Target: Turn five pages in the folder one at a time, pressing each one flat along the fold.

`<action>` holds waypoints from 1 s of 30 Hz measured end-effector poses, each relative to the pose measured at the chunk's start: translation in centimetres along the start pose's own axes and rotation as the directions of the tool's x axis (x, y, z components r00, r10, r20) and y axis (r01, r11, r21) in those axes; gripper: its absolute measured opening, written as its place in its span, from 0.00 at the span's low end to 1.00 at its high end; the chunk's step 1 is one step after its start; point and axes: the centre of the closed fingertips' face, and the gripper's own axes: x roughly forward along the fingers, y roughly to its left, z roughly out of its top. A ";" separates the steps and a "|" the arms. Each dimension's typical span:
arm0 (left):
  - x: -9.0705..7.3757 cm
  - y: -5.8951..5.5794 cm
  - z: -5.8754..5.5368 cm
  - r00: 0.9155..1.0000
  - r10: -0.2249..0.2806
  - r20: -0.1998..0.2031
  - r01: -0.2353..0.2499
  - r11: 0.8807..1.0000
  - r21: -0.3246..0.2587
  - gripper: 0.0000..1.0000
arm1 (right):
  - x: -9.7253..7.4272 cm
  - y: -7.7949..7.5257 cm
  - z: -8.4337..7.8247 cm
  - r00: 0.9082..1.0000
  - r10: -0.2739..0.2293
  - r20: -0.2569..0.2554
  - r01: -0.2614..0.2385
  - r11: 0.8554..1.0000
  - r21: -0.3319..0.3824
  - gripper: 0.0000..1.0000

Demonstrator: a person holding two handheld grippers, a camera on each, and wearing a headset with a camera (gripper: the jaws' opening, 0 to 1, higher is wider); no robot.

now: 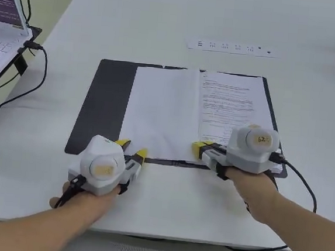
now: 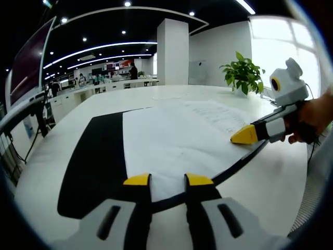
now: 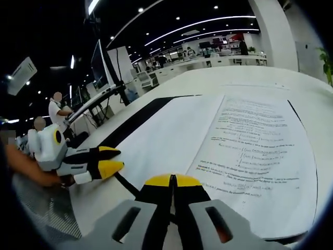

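**Two grippers at the near edge of an open folder**

Nearest the person, both hands rest on the white table (image 1: pixel 166 202), each holding a gripper. The left gripper (image 1: pixel 131 148) sits at the folder's near left, its yellow-tipped jaws a narrow gap apart. They point over the bottom edge of the blank page (image 1: pixel 157 113). The right gripper (image 1: pixel 202 147) lies at the near edge of the printed page (image 1: pixel 231 104) with its jaws pressed together. Whether a sheet is caught between them cannot be told. A black cord (image 1: pixel 300 181) trails from it across the table on the right.

The folder (image 1: pixel 105 102) lies open and flat in the middle of the table. Its black cover shows as a wide band to the left of the blank page and as a thin border on the right. The fold runs between the two pages.

Beyond the folder, a white power strip (image 1: pixel 230 47) lies well apart from its far edge. At the far left a laptop (image 1: pixel 0 23) stands on a raised stand, with a black cable (image 1: pixel 34 73) looping down from it. In the left gripper view a potted plant (image 2: pixel 242 73) stands past the table's far end.
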 end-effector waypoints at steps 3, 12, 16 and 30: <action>0.0 0.0 0.0 1.000 0.000 0.000 0.000 1.000 -0.001 0.24 | -0.5 0.4 -0.5 1.000 0.005 -0.007 -0.005 1.000 0.010 0.00; 0.1 0.0 0.0 1.000 0.002 -0.011 -0.002 1.000 -0.004 0.24 | -1.7 1.5 -1.7 0.999 0.024 -0.036 -0.023 0.999 0.034 0.00; 0.1 0.0 0.1 1.000 0.006 -0.026 -0.006 1.000 -0.007 0.24 | -2.6 2.1 -2.0 0.997 0.047 -0.062 -0.041 0.995 0.095 0.00; -1.4 -1.0 2.1 0.981 -0.092 -0.173 0.022 0.928 -0.372 0.23 | -10.9 4.7 2.8 0.992 0.106 0.069 -0.117 0.974 0.196 0.00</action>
